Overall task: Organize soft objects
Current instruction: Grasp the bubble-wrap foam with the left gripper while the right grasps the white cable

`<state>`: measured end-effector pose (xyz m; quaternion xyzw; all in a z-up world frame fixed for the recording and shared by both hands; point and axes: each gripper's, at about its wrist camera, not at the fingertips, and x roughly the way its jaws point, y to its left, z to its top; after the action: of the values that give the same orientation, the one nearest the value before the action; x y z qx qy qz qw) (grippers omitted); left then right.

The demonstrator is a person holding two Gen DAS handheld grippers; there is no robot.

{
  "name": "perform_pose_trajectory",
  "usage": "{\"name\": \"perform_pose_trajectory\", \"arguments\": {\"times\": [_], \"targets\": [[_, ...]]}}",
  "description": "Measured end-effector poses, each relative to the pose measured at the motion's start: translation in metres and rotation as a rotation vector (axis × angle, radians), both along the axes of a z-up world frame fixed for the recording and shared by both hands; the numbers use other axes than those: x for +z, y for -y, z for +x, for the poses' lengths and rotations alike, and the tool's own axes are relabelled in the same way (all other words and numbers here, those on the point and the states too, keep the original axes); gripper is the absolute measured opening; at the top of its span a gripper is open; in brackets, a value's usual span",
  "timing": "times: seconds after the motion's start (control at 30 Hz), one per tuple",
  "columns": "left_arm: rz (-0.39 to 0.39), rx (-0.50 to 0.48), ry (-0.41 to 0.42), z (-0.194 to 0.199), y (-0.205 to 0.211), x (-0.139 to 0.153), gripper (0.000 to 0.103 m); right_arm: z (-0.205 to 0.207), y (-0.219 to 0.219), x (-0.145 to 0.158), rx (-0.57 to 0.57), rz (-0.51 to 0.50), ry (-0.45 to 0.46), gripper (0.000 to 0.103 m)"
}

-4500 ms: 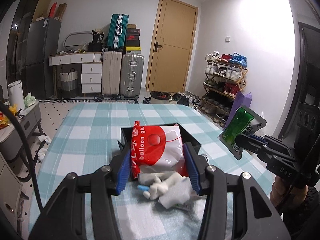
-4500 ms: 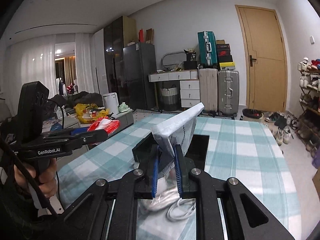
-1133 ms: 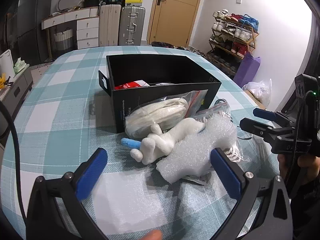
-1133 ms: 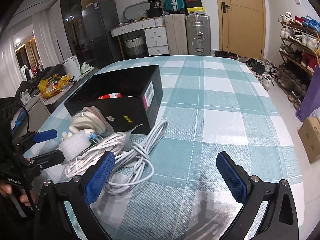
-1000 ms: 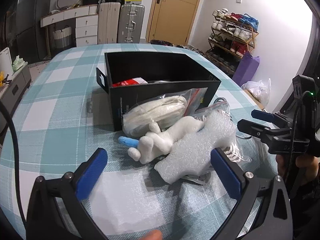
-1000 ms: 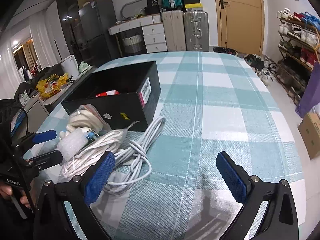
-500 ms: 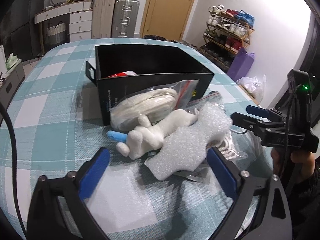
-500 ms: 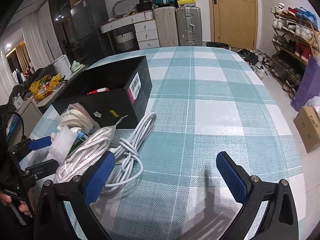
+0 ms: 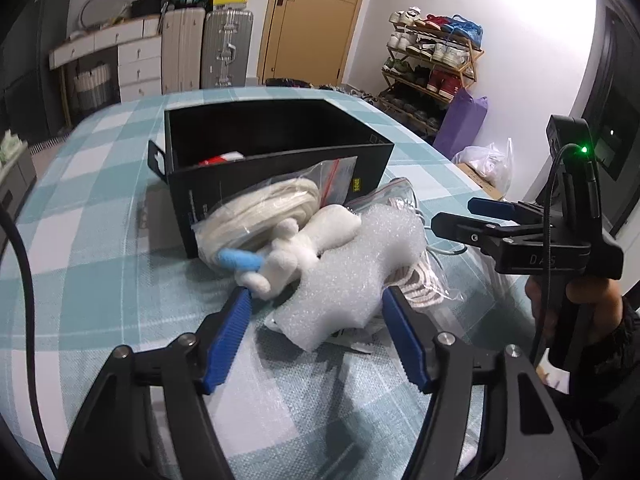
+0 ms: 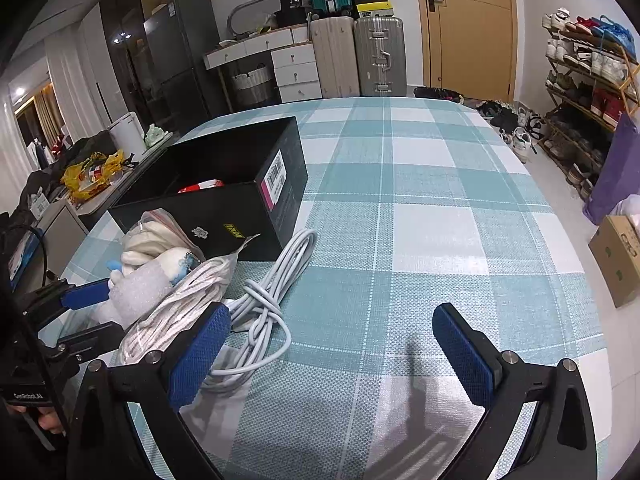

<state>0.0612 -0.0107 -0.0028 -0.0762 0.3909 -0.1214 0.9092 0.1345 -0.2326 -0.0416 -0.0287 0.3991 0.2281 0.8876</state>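
A black box (image 9: 276, 160) stands on the checked table with a red-and-white packet (image 9: 222, 157) inside. In front of it lie a bagged cream rope (image 9: 260, 208), a white plush toy (image 9: 308, 236), a white foam piece (image 9: 352, 272) and a bagged striped cord (image 10: 180, 312). My left gripper (image 9: 316, 336) is open, its fingers either side of the foam piece, not touching it. My right gripper (image 10: 332, 352) is open and empty over bare cloth, right of a white cable coil (image 10: 268, 300). It also shows in the left wrist view (image 9: 468, 216).
The box (image 10: 224, 192) sits left of centre on the teal checked tablecloth (image 10: 440, 208). Suitcases (image 10: 360, 56), drawers and a door stand behind the table. A shoe rack (image 9: 432, 68) and purple bag are on the right.
My left gripper has moved forward and its fingers have narrowed around the foam piece. My right gripper stays open. Earlier both held packets above the box; those are released.
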Motion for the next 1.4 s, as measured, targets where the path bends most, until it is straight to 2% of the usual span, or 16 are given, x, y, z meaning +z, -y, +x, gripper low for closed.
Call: {"name": "perform_pose_trajectory", "arguments": {"times": [0.2,0.43,0.47,0.53,0.9,1.03,1.2,1.4], "targets": [[-0.072,-0.024,-0.036,0.0,-0.002,-0.005,0.068,0.0,0.0,0.0,0.0,0.001,0.002,0.103],[-0.102,-0.016,-0.046,0.004,0.0,-0.005,0.068,0.001,-0.001,-0.001,0.006,0.011,-0.003,0.103],[-0.105,-0.015,-0.047,0.005,0.0,-0.005,0.066,0.001,-0.001,-0.001,0.011,0.015,-0.004,0.103],[-0.1,-0.013,-0.04,0.004,0.0,-0.005,0.051,0.0,-0.001,-0.001,0.015,0.019,-0.004,0.103],[-0.121,-0.004,0.01,-0.005,-0.006,0.001,0.048,-0.001,-0.008,-0.006,0.056,0.028,-0.041,0.101],[-0.127,0.0,0.037,-0.008,-0.008,0.006,0.048,0.003,-0.01,-0.011,0.071,0.059,-0.084,0.088],[-0.138,0.007,0.049,-0.008,-0.012,0.008,0.048,0.008,-0.015,-0.015,0.086,0.102,-0.121,0.078],[-0.129,0.02,0.07,-0.008,-0.016,0.013,0.048,0.009,-0.024,-0.017,0.148,0.165,-0.15,0.052]]}}
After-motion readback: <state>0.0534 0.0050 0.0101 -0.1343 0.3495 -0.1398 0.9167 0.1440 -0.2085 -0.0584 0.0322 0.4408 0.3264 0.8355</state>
